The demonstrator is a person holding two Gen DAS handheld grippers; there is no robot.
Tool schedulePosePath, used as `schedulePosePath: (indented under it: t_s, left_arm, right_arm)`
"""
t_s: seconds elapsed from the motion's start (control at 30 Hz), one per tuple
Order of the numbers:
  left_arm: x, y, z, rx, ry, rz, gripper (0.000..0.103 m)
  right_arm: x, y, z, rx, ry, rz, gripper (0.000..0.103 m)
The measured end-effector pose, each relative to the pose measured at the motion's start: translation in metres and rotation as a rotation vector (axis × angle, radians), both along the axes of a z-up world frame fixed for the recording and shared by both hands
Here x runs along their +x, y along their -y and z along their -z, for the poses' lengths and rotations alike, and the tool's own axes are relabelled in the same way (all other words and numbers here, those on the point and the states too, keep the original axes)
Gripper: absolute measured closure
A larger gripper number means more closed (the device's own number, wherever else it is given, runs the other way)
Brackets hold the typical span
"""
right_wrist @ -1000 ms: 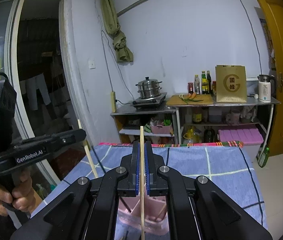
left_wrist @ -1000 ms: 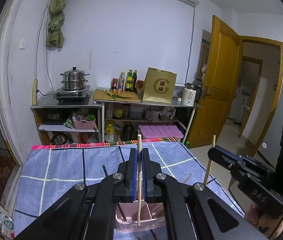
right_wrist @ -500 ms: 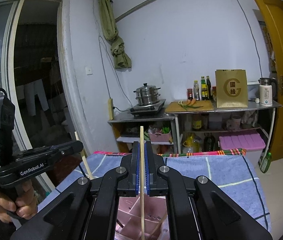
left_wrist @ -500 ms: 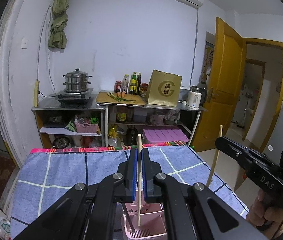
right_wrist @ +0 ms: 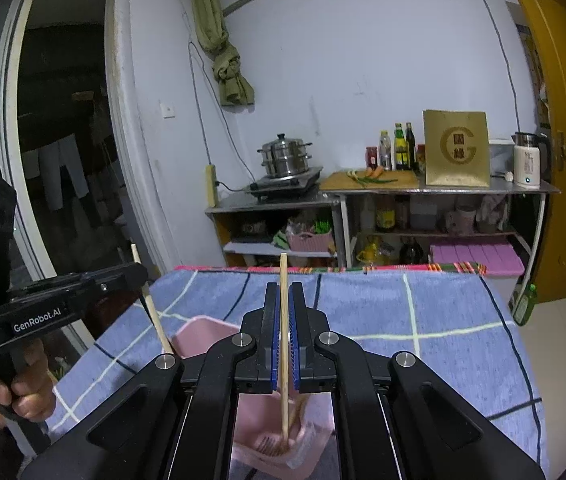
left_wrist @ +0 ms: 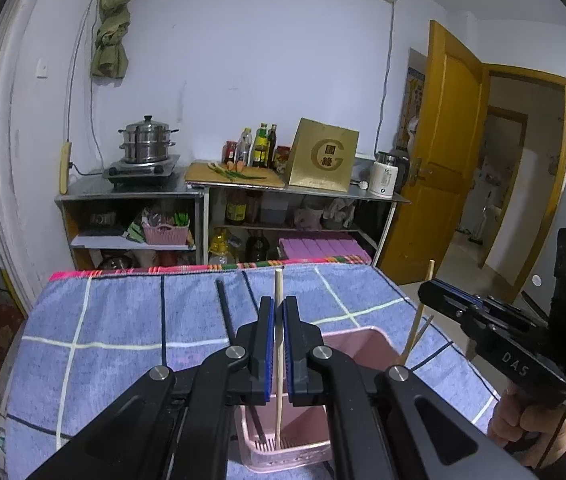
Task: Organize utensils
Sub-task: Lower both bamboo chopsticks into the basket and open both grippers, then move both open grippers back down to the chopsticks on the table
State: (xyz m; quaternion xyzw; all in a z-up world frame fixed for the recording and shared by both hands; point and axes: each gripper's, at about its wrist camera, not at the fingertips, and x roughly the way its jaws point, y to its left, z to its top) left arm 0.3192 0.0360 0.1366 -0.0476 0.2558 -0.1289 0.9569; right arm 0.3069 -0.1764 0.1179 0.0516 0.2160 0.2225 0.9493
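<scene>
left wrist view: the left gripper (left_wrist: 277, 312) had its jaws pinching a pale wooden chopstick (left_wrist: 278, 360), which stood nearly upright. its lower end reached down to the slotted floor of the pink utensil basket (left_wrist: 367, 340) at 6 o'clock. a dark chopstick (left_wrist: 225, 312) leaned out of the same basket toward 11 o'clock. the basket sat on the worktop, which was covered by a blue checked cloth (left_wrist: 115, 320). at 4 o'clock the right gripper (left_wrist: 429, 290) came in from the frame edge, held by a hand (left_wrist: 531, 420), its jaws clamped on a second wooden chopstick (left_wrist: 417, 322); that stick tilted down toward the basket's right rim. at 12 o'clock, well beyond the worktop, a shelf unit (left_wrist: 203, 200) carried a steel steamer pot (left_wrist: 147, 140).

right wrist view: the right gripper (right_wrist: 283, 304) kept its jaws pressed on the wooden chopstick (right_wrist: 284, 344), upright, with its lower tip inside the pink utensil basket (right_wrist: 199, 332) at 6 o'clock, among other sticks that were too blurred to count. at 9 o'clock the left gripper (right_wrist: 141, 274), held by a hand (right_wrist: 23, 396), pinched its own chopstick (right_wrist: 157, 320), which slanted down toward the basket's left rim. the blue checked cloth (right_wrist: 423, 320) spread under the basket.
</scene>
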Motion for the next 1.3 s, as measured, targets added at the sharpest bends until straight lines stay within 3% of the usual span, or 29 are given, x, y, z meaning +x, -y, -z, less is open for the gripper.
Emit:
schedulePosePath:
  t_s: [0.43, 0.73, 1.3]
  left_arm:
    - [-0.016, -0.012, 0.011, -0.020, -0.038, -0.026, 0.098]
    - [-0.061, -0.020, 0.015, -0.044, -0.022, -0.048, 0.084]
    - [-0.157, -0.013, 0.080, -0.048, -0.129, -0.030, 0.084]
  right_arm:
    - [-0.011, 0.012, 0.008, -0.022, -0.043, 0.014, 0.096]
    - [-0.050, 0.020, 0.006, -0.009, -0.031, 0.007, 0.090]
    - [-0.148, 0.025, 0.043, -0.050, -0.056, -0.046, 0.088]
